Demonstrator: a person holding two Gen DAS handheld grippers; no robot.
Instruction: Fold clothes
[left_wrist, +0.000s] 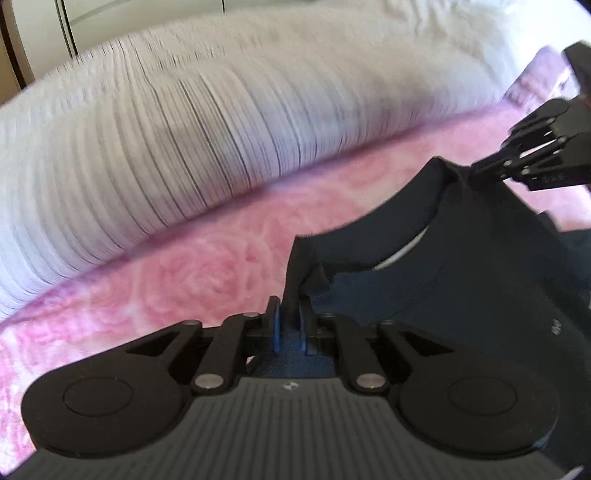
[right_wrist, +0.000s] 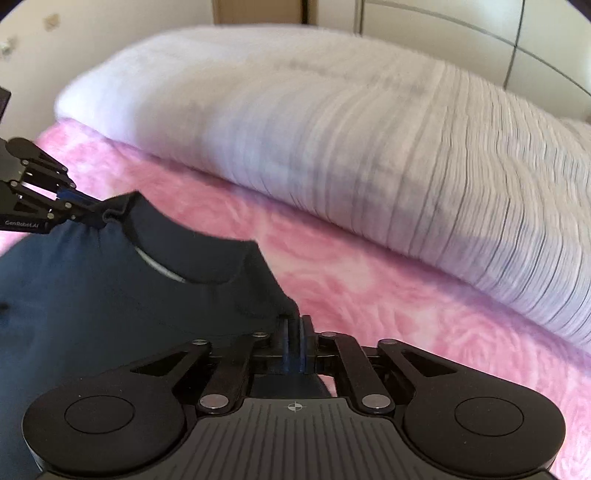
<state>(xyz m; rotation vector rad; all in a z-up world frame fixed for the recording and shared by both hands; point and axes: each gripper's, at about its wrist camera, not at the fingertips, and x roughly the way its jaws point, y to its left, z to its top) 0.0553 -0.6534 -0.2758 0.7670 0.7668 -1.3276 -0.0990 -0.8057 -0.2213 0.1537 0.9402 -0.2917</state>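
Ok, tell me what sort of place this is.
Most likely a bedroom. The dark blue shirt is held over a bed with a pink rose-patterned blanket; a striped white duvet is bunched behind it, and pale wardrobe-like doors stand beyond.

A pink rose-patterned blanket (right_wrist: 369, 280) carries a striped white pillow (right_wrist: 369, 155).

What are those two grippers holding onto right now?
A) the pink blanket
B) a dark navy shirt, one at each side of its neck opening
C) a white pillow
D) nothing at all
B: the left gripper and right gripper each pinch the dark navy shirt beside its collar.
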